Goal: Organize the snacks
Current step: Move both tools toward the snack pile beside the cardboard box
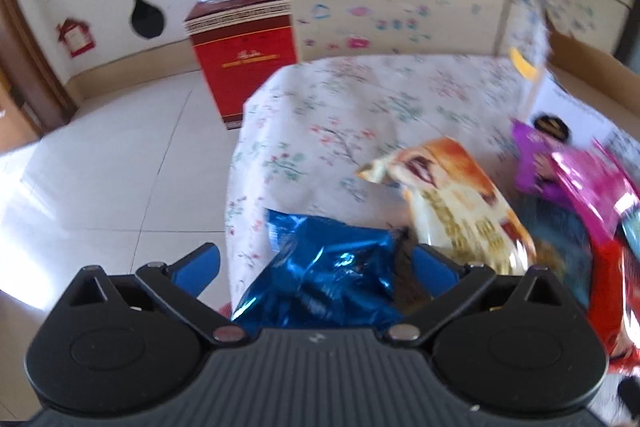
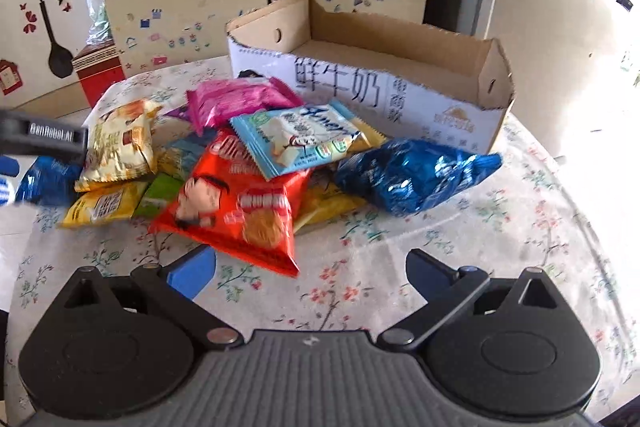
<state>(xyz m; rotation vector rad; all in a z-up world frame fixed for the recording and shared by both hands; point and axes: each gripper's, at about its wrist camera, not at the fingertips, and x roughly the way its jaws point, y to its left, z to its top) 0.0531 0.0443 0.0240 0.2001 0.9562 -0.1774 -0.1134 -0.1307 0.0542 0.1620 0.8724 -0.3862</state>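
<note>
Between the spread fingers of the left gripper (image 1: pixel 316 263) lies a crumpled blue foil packet (image 1: pixel 320 279), at the counter's near-left edge; the jaws stand wide and the pads do not press on it. Just beyond it, towards the cardboard box, sits a cream-and-orange packet (image 1: pixel 452 203), and to its right a magenta packet (image 1: pixel 592 187) overlaps a red one (image 1: pixel 600 275).

The right gripper (image 2: pixel 312 275) also stands fully open, with nothing between its fingers, above bare floral cloth on the counter (image 2: pixel 520 267). The corner of the red snack bag (image 2: pixel 236 207) lies just ahead of it, on the near side of the heap.

The right wrist view shows the whole heap in front of the cardboard box (image 2: pixel 400 83): a pale blue packet (image 2: pixel 292 139) on top of the red bag, a pink packet (image 2: pixel 240 103) nearest the box, yellow packets (image 2: pixel 100 207) at the heap's left, and a second blue foil packet (image 2: pixel 412 175) to the right, close to the box's front wall. The box is open on top. The left wrist view shows only a blurred corner of that box, but it alone shows the counter's left edge dropping to the tiled floor (image 1: pixel 100 167), with a red carton (image 1: pixel 244 55) standing there.

Open cloth lies to the right of the heap and in front of the box's right end.
</note>
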